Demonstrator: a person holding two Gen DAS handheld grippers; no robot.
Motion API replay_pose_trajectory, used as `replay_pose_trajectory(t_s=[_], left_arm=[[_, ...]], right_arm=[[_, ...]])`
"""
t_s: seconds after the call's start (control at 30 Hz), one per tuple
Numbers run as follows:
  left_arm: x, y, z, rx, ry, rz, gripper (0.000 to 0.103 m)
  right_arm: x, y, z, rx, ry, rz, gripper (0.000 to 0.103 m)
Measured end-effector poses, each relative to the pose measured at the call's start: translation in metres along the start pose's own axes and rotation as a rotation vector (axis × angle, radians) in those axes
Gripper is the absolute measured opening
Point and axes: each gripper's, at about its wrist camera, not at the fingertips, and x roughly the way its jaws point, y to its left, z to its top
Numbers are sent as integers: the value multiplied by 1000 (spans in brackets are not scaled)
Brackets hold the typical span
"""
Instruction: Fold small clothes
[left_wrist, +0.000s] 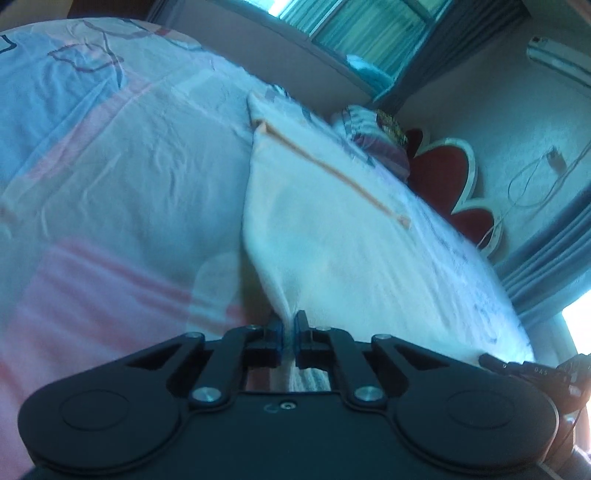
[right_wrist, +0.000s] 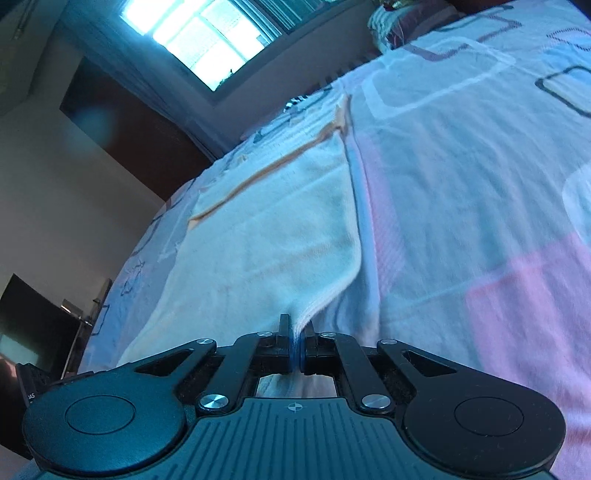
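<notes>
Nearest, left gripper (left_wrist: 289, 338): jaws clenched on a bunched corner of one white towel (left_wrist: 332, 236), blue pads pinching the cloth between them. Likewise the right gripper (right_wrist: 296, 345), jaws pinched tight on another near corner of the same towel (right_wrist: 266, 236), hemmed edge gathered into the pinch. Two grippers counted, one cloth. From the left wrist view, spotted the other gripper's black body at the lower right edge, with small white lettering too blurred to read fully. Beyond the jaws, towel lay spread flat on the bed (left_wrist: 110, 166), one thin tan stripe (left_wrist: 332, 173) crossing it near its far end; same stripe (right_wrist: 258, 173) seen from the right side. Under it, a bedsheet (right_wrist: 461, 166) in pink, white and blue blocks with outlined squares. Farther off, one striped pillow (left_wrist: 373, 140) at the head of the bed, then a red flower-shaped cushion (left_wrist: 450, 181) against the wall. Farthest, a bright window (right_wrist: 195, 40).
</notes>
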Motion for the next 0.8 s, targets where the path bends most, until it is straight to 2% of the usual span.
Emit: replay_pose_trajectory(t_s=[0.17, 0.37, 0.6, 0.8], left_arm=[[10, -12, 43, -43, -53, -42, 5], [39, -32, 114, -39, -117, -59, 5], [114, -45, 200, -21, -114, -34, 5], [186, -34, 250, 2, -58, 15, 5]], right_arm=[[16, 22, 46, -40, -61, 28, 2], [46, 32, 122, -52, -115, 26, 2], [111, 27, 217, -19, -143, 1, 2], [184, -6, 270, 54, -99, -8, 2]])
